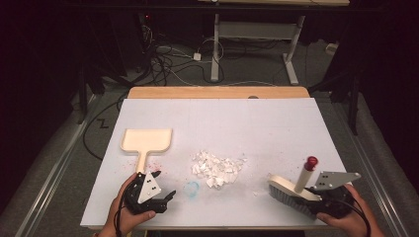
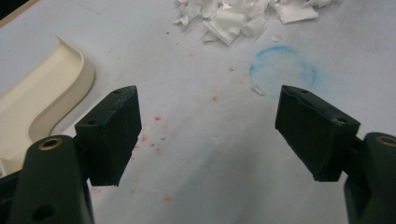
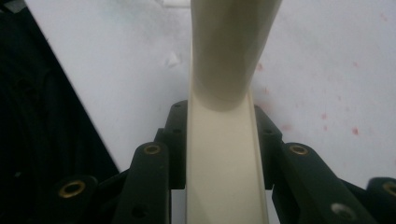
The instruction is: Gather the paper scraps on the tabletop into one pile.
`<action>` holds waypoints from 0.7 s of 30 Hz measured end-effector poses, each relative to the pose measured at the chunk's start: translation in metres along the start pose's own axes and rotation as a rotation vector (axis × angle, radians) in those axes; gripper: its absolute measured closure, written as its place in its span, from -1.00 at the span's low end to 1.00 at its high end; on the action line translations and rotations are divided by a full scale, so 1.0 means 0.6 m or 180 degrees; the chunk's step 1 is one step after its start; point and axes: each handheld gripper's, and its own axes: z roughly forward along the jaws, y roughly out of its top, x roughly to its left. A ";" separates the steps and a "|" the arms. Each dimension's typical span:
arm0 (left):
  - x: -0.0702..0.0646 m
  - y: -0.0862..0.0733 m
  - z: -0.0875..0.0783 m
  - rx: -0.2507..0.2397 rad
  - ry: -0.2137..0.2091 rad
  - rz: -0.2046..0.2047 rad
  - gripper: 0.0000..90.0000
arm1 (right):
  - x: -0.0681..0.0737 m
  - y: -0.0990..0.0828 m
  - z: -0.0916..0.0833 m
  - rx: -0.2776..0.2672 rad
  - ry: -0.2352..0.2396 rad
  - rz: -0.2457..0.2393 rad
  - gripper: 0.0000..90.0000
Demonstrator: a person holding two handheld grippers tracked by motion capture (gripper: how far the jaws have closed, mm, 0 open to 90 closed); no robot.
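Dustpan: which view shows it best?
High view: the whole dustpan lies flat on the white mat, handle toward the left gripper. Left gripper view catches one curved corner at its left edge. Right gripper view looks along the clamped brush instead.

on the table (image 1: 276,123): 1 dustpan (image 1: 146,140) at 9 o'clock, 1 brush (image 1: 291,191) at 4 o'clock, 1 pile of white scraps (image 1: 217,168) at the centre, too many pieces to count, 1 blue ring mark (image 1: 192,188) at 6 o'clock. 2 grippers: left gripper (image 1: 163,186) at 7 o'clock, right gripper (image 1: 309,200) at 4 o'clock. 2 hands (image 1: 129,213).
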 end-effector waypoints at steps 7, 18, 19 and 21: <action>0.000 -0.001 0.003 0.0011 -0.0020 -0.0008 -0.51 | -0.002 0.065 0.060 -0.0112 -0.0001 -0.0173 0.51; 0.002 -0.007 0.001 0.0028 -0.0023 -0.0028 -0.51 | -0.005 0.143 0.107 -0.0504 -0.0113 -0.0248 0.51; 0.002 -0.007 0.000 0.0031 -0.0017 -0.0025 -0.51 | -0.006 0.142 0.104 -0.0530 -0.0128 -0.0219 0.51; 0.002 -0.008 -0.002 0.0010 -0.0009 -0.0044 -0.51 | -0.007 0.137 0.091 -0.0590 -0.0155 -0.0193 0.51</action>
